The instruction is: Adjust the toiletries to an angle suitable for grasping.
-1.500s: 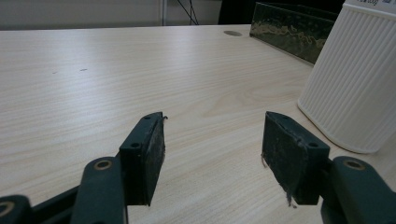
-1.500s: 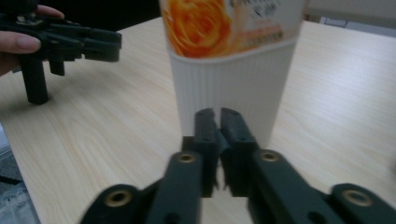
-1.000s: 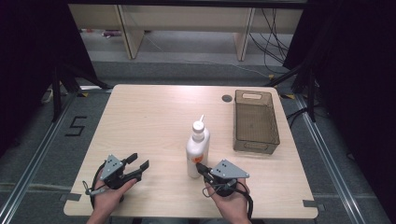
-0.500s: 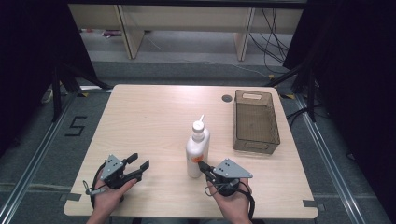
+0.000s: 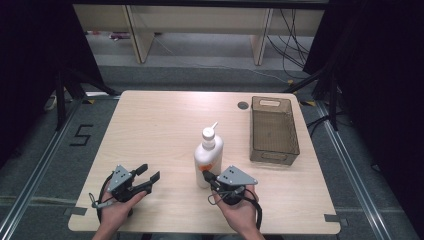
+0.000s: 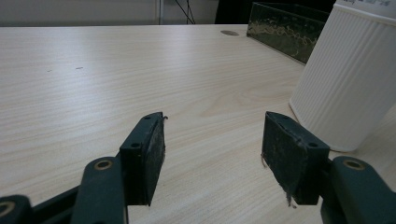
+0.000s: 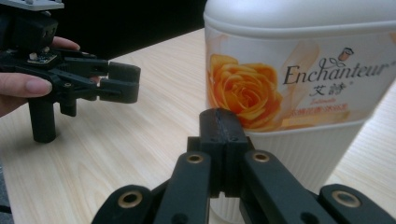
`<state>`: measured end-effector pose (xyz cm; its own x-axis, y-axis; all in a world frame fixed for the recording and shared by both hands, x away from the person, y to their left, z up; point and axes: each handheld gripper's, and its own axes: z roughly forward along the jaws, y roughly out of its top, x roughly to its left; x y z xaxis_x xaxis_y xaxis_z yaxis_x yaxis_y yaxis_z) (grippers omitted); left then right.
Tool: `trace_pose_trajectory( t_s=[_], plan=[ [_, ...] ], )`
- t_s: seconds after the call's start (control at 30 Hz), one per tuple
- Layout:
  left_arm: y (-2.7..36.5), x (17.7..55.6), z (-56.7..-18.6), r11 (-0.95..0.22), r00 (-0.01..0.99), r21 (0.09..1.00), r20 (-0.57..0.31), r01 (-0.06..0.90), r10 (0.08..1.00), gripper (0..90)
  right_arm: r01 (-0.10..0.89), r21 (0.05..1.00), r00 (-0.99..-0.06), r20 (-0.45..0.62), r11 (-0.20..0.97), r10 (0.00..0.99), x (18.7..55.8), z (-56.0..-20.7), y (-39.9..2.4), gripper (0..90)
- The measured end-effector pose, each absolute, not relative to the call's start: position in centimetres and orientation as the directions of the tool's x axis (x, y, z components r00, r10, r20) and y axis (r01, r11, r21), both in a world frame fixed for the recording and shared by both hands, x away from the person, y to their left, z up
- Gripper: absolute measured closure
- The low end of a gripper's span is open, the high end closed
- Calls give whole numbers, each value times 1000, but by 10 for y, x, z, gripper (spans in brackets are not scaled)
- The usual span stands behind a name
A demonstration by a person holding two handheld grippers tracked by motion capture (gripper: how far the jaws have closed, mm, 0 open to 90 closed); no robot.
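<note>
The work surface is a light wooden table (image 5: 165, 130) standing on grey carpet, with shelving and loose cables behind it. A white pump bottle (image 5: 208, 157) of lotion stands upright near the table's centre, toward the person's edge; its label carries an orange rose and the word "Enchanteur". A dark translucent bin (image 5: 274, 131) sits empty to the right of the bottle, apart from it, probably as a receptacle.

The left gripper (image 5: 148, 177) rests low over the table, left of the bottle and well apart from it. Its jaws stand wide apart with nothing between them, which suggests a waiting posture.

The right gripper (image 5: 207, 177) is held just beside the bottle's base. Its jaws are pressed together with nothing between them, tips aimed at the bottle's lower body; contact cannot be confirmed. This pose suggests an approach or a push, not a grasp.

Compared with one second earlier, the right gripper sits slightly closer to the bottle; the bottle, the bin and the left gripper are unchanged.
</note>
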<state>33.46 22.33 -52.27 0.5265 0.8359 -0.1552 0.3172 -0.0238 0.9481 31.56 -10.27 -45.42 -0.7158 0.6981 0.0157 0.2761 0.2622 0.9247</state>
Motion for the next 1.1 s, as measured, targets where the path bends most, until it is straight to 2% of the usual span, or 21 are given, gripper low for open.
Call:
trace_pose_trajectory(
  t_s=[0.17,0.2,0.27,0.3,0.47,0.57,0.7,0.77,0.93,0.97,1.03,1.07,1.1],
  plan=[
    [223,335,-523,-22,529,948,-158,317,834,389,290,924,-722,41,248,691,322,-455,-91,900],
    [223,335,-523,-19,529,949,-159,316,833,390,270,926,-723,14,265,690,324,-454,-90,900],
    [224,335,-523,-16,529,948,-163,318,833,390,292,927,-724,53,236,688,324,-455,-86,900],
    [223,335,-523,-18,529,947,-162,319,833,390,261,930,-730,15,258,683,326,-454,-87,900],
    [223,336,-523,-26,534,949,-155,315,831,390,278,930,-732,43,240,680,331,-455,-82,900],
    [224,336,-523,-16,529,947,-166,322,833,390,302,929,-709,68,215,702,334,-455,-74,900],
    [224,336,-523,-21,531,946,-162,322,832,390,278,933,-725,46,230,687,339,-456,-71,900],
    [223,336,-523,-22,531,946,-162,323,832,390,304,928,-706,66,217,705,339,-455,-68,900],
    [222,338,-523,-13,538,948,-169,317,826,391,295,931,-701,57,216,711,340,-456,-64,900],
    [222,338,-523,-13,538,948,-168,318,826,391,270,939,-703,42,212,710,341,-458,-63,887],
    [221,339,-523,-16,533,945,-170,326,829,391,293,935,-694,64,200,717,338,-458,-62,876],
    [221,339,-523,-13,534,945,-173,326,828,391,263,941,-697,32,214,716,338,-457,-63,863],
    [220,340,-523,-18,532,944,-170,329,829,390,292,937,-693,69,192,718,335,-457,-62,853]
  ],
)
